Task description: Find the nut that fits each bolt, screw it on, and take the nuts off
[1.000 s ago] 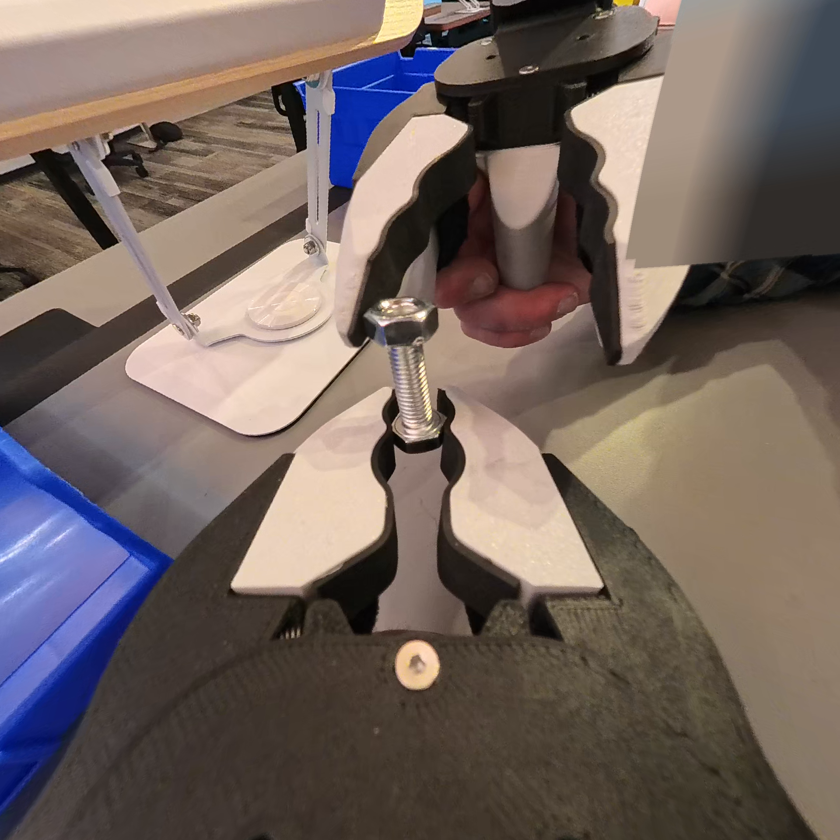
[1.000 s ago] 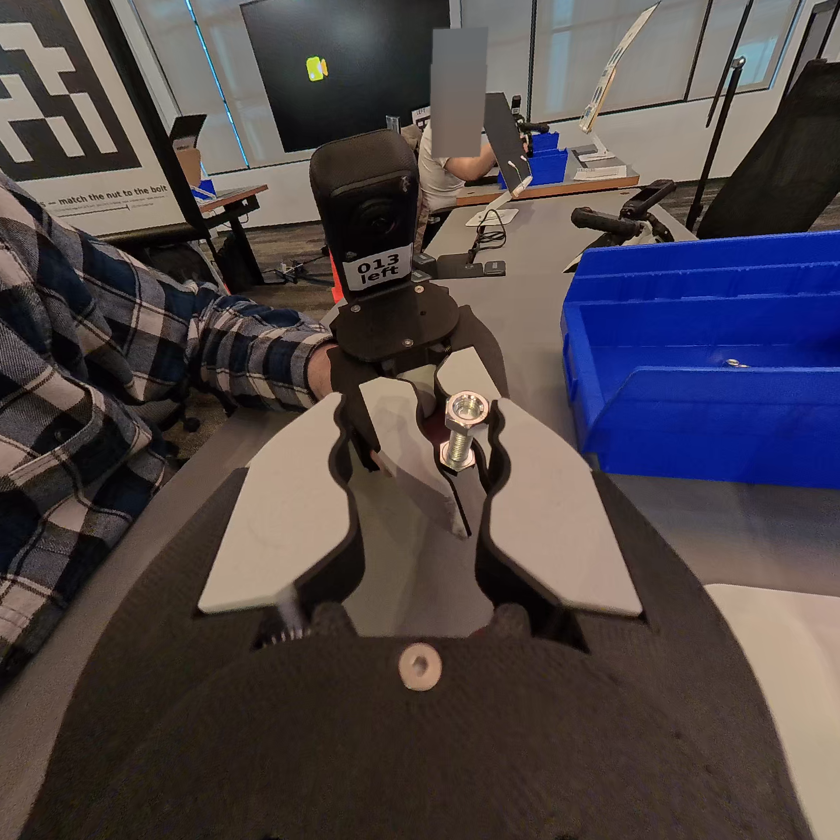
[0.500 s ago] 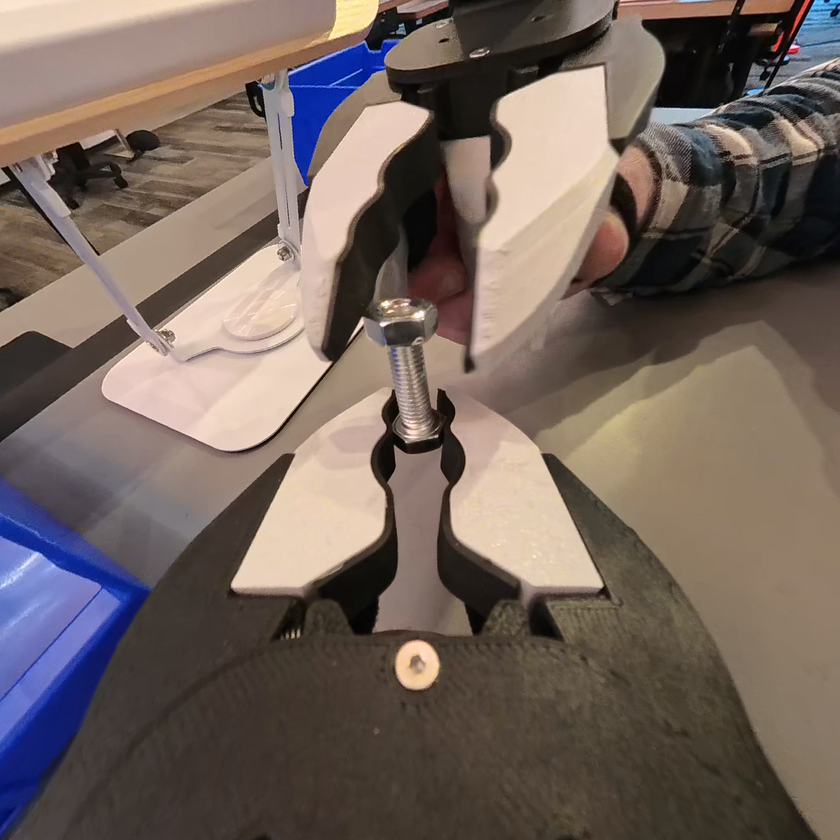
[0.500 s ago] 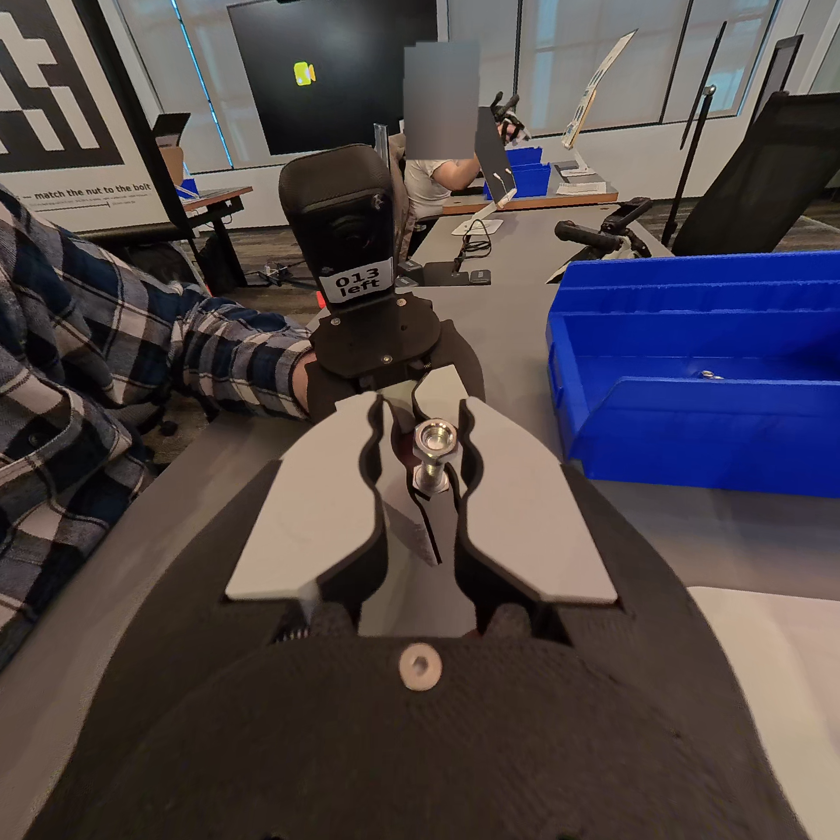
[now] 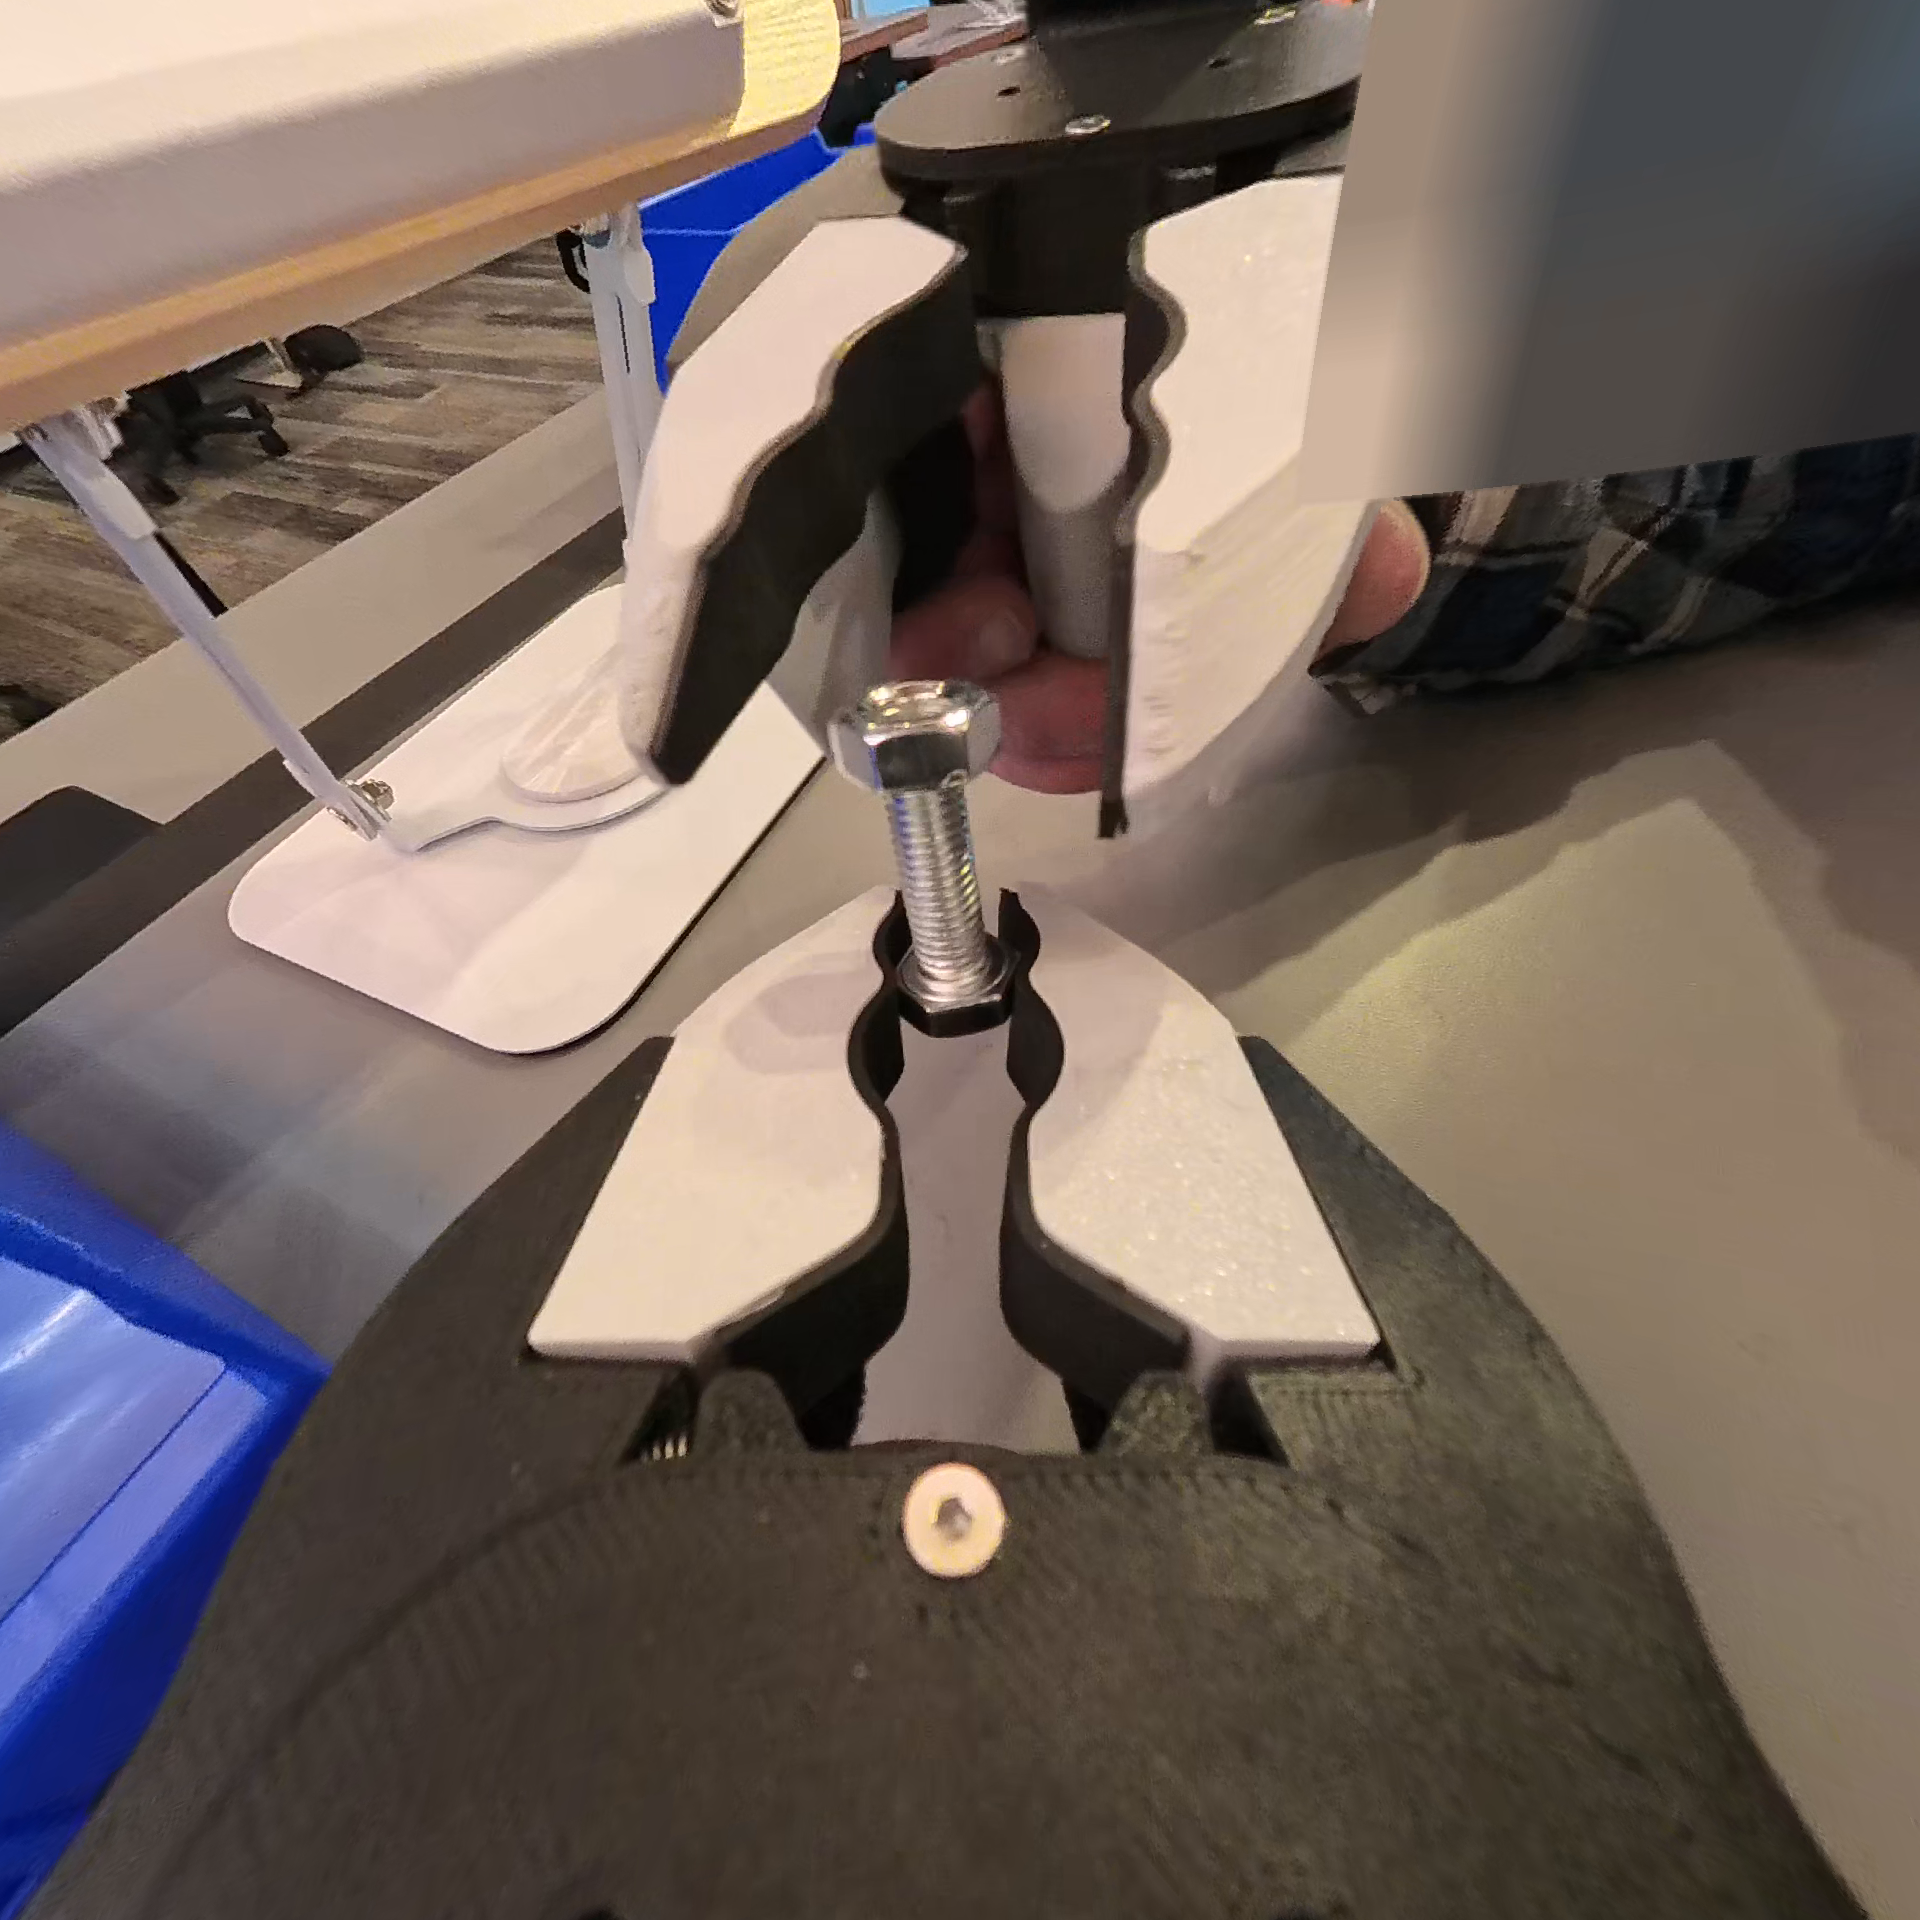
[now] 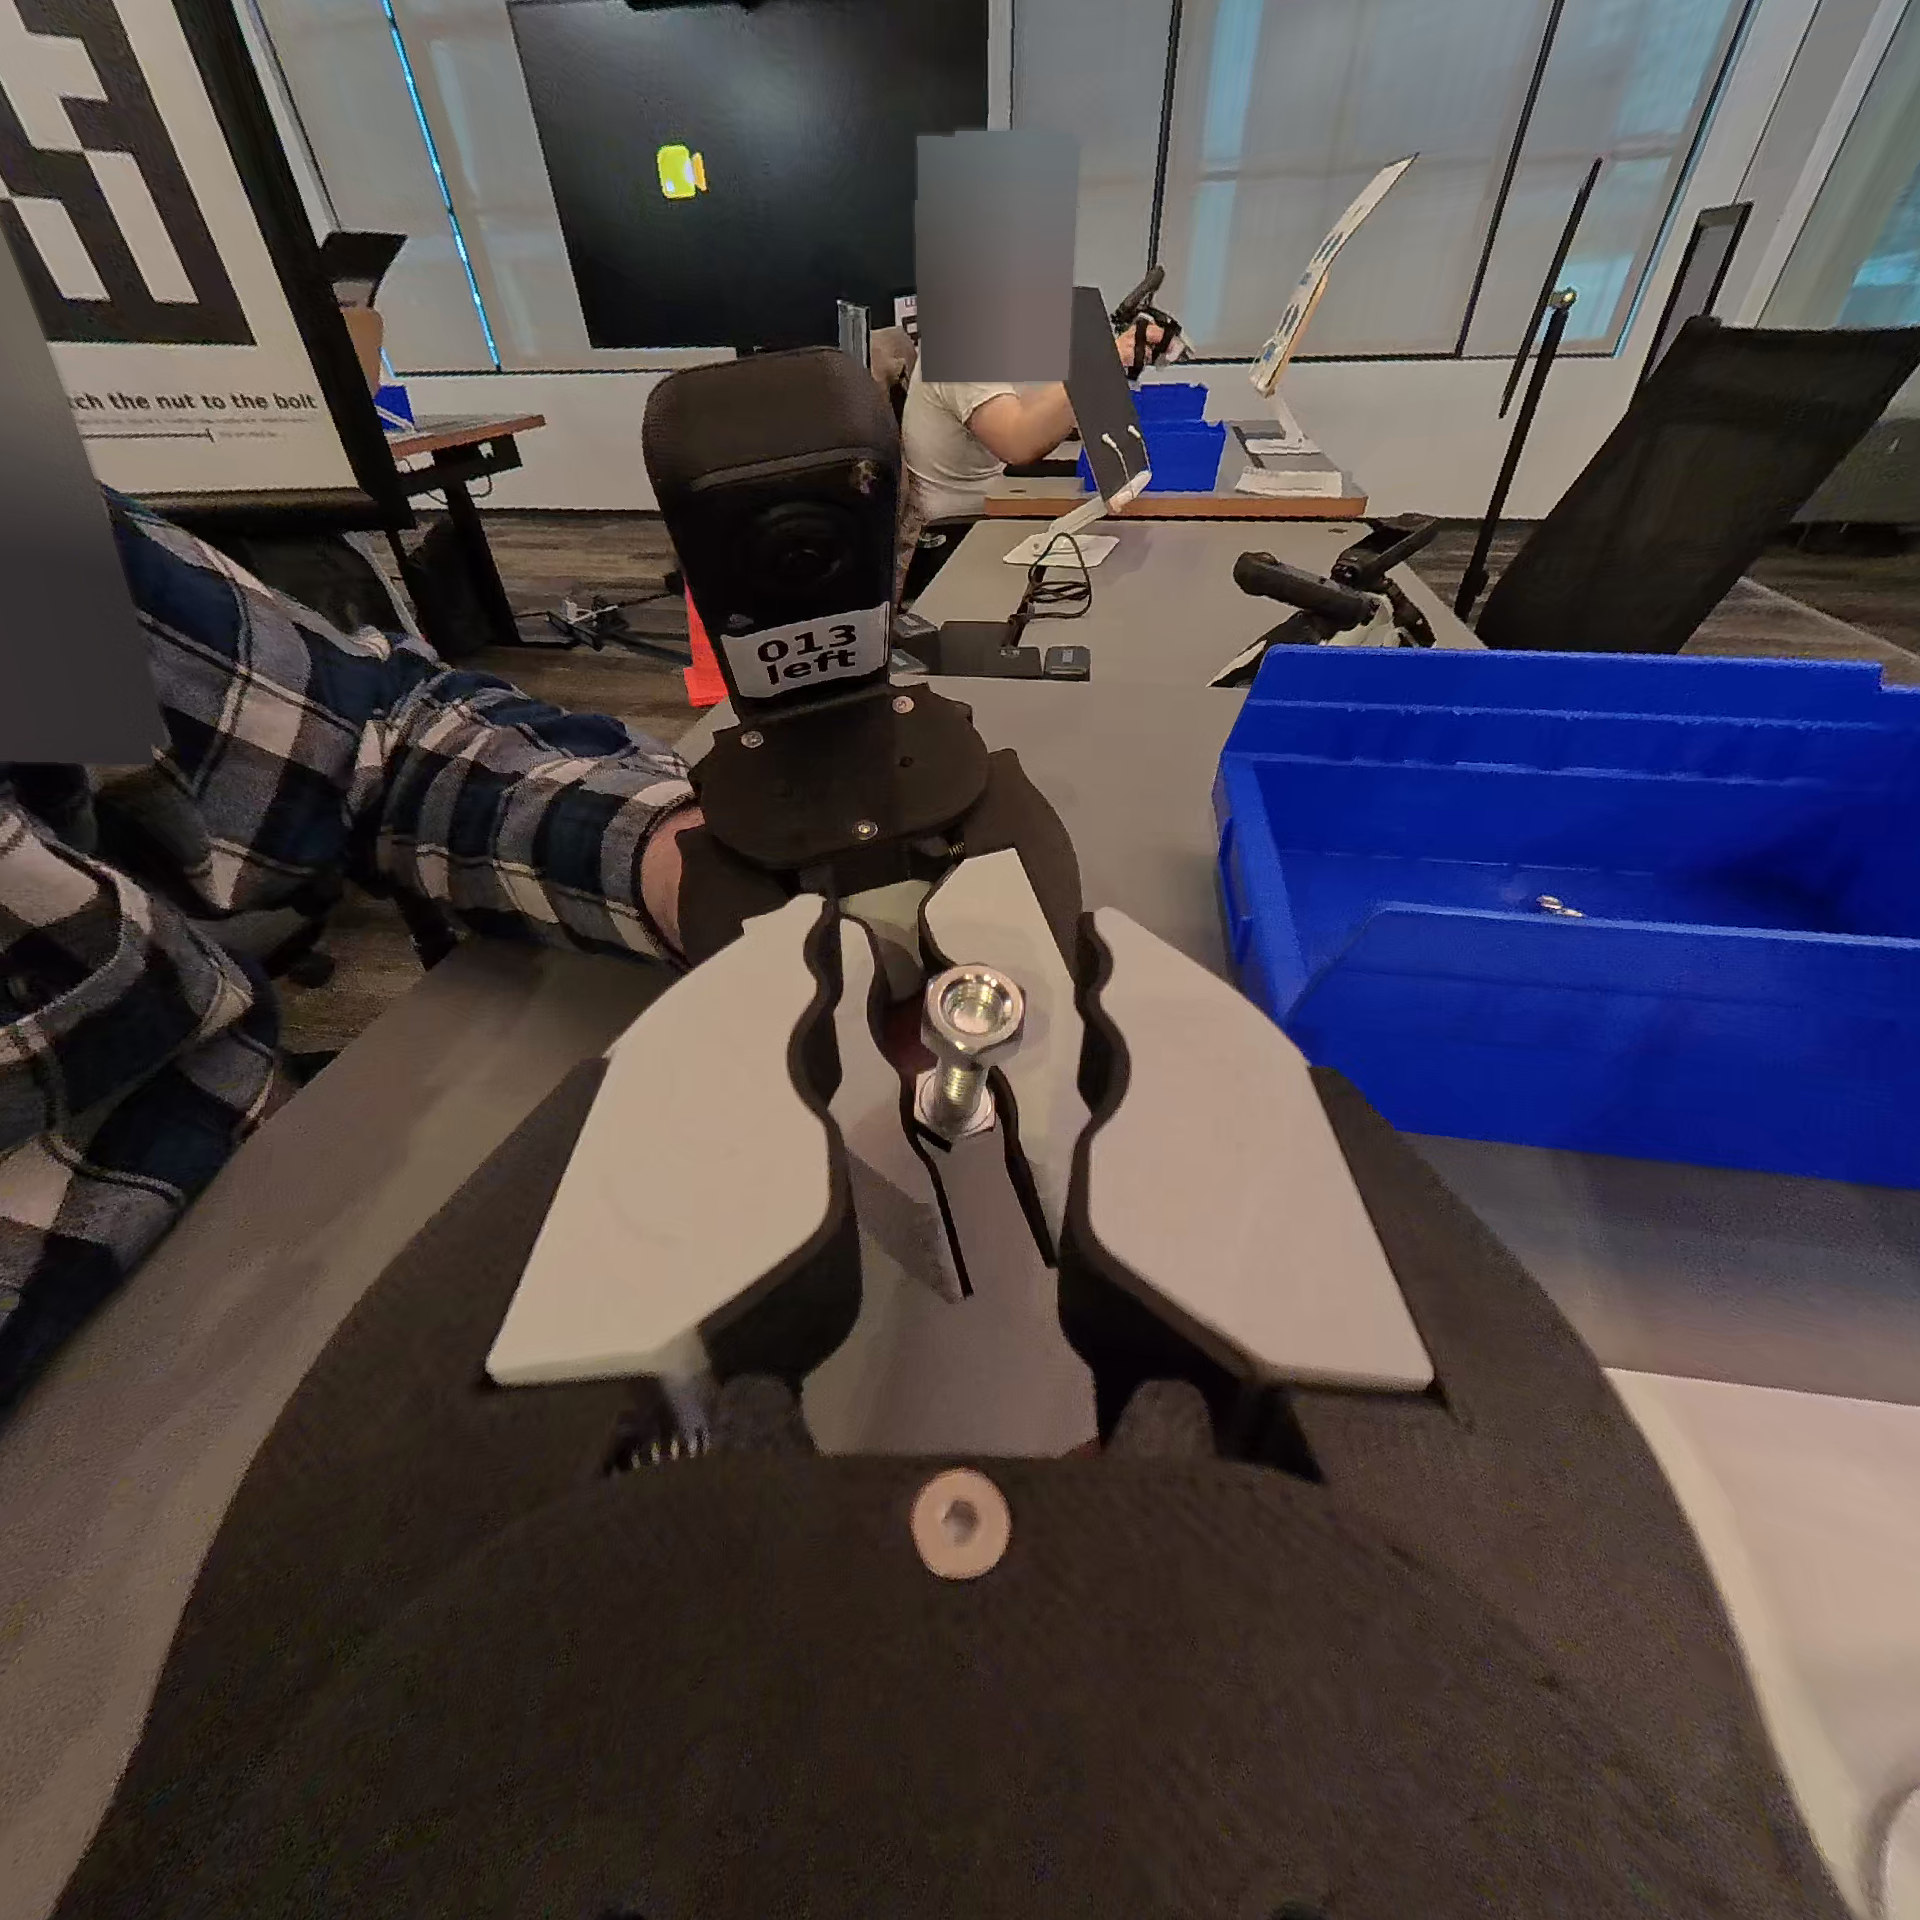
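A silver hex bolt (image 5: 933,857) stands upright, head up, with a nut (image 5: 951,992) threaded on its lower end. My left gripper (image 5: 951,935) is shut on that nut and holds the pair above the grey table (image 5: 1558,1039). My right gripper (image 5: 894,790) faces it from behind. It is open, with a finger on each side of the bolt head, and neither finger touches it. In the right wrist view the bolt head (image 6: 974,1013) lies between my right gripper's (image 6: 956,935) spread fingers, and the left gripper (image 6: 977,1143) clamps the nut (image 6: 951,1120).
A blue bin (image 6: 1558,1018) with a small metal part (image 6: 1558,906) stands right of the grippers. Another blue bin (image 5: 104,1455) is at the lower left. A white stand base (image 5: 499,894) lies on the table behind the bolt. A person sits at a far table. Left tips to right tips: about 7 cm.
My right gripper narrowed and tilted around the bolt head half a second ago. It has now widened and turned back level. The left gripper has kept its hold on the nut.
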